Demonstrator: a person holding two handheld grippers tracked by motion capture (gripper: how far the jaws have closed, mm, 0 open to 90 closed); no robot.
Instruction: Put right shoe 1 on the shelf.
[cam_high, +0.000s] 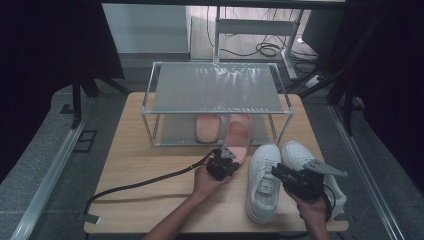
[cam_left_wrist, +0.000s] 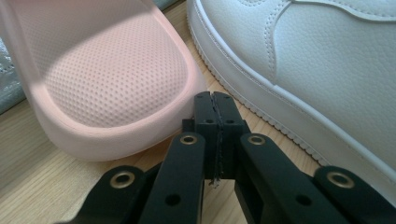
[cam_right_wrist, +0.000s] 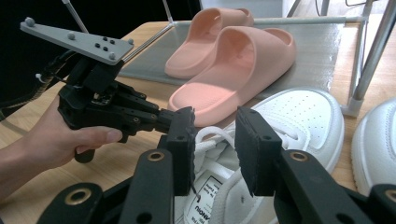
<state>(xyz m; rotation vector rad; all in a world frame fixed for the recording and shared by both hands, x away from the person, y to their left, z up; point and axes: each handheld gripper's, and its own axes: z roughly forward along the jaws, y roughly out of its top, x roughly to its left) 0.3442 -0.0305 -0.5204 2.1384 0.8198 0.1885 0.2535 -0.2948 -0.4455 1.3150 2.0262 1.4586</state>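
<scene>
The left gripper (cam_high: 223, 161) has its fingers pressed together, holding nothing, right at the heel of a pink slipper (cam_high: 239, 135) (half under the rack (cam_high: 216, 87)). The right gripper (cam_high: 281, 173) hangs over a white shoe (cam_high: 263, 182) on the worktop (cam_high: 145, 170), fingers apart with nothing between them.

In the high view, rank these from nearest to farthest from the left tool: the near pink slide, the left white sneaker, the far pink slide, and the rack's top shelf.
1. Near pink slide, heel right at the left tool.
2. Left white sneaker, just to its right.
3. Far pink slide, under the rack.
4. Top shelf, above and behind.
</scene>
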